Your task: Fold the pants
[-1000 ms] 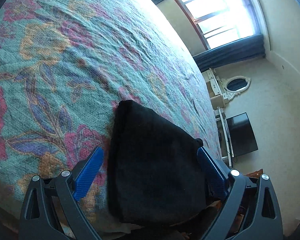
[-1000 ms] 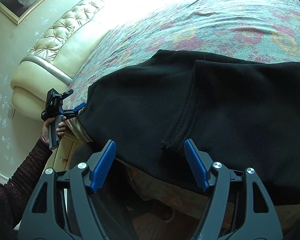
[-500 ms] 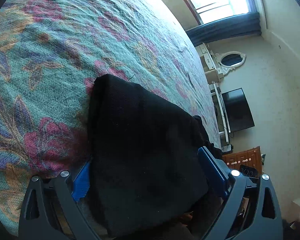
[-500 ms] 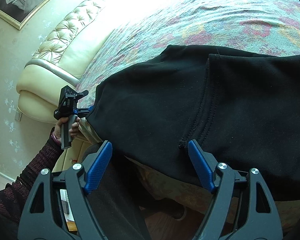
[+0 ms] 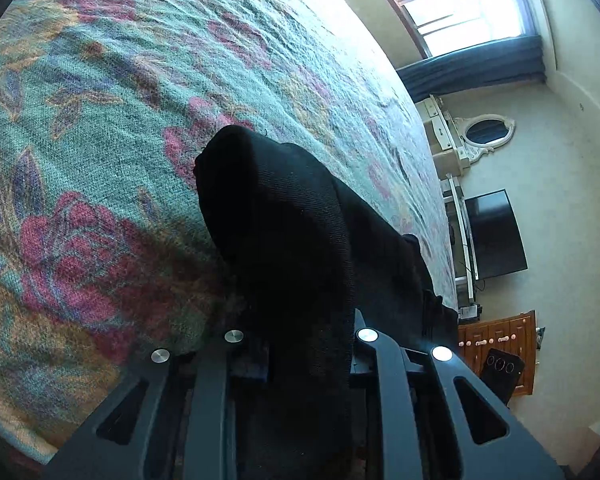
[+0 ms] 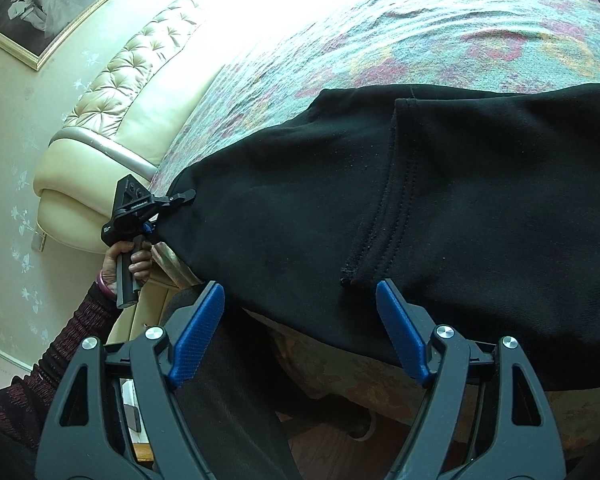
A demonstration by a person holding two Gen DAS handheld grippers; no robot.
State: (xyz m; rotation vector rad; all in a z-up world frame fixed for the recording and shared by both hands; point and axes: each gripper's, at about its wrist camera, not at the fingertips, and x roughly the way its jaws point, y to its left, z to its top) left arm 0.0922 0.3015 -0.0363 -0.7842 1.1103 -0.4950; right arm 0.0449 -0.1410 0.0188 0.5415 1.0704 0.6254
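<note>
Black pants (image 6: 300, 200) lie across the floral bedspread (image 6: 420, 32) near its front edge. My left gripper (image 5: 308, 360) is closing its jaws on one end of the pants (image 5: 284, 240). The cloth is bunched into a ridge between them and hides the pads. In the right wrist view the left gripper (image 6: 180, 198) grips the pants' far left corner, held by a hand (image 6: 134, 258). My right gripper (image 6: 300, 332) is open at the pants' near edge. A seam end lies just ahead of its right finger (image 6: 400, 332), and the pads do not touch the cloth.
A cream tufted headboard (image 6: 112, 92) and a framed picture (image 6: 48, 4) are at the left. Past the bed stand a window (image 5: 472, 4), an oval mirror (image 5: 488, 132), a dark screen (image 5: 496, 236) and a wooden dresser (image 5: 496, 344).
The left jaws went from wide open around the pants' end to closed on it, gathering the cloth into a ridge. The left gripper moved forward. The right gripper barely moved.
</note>
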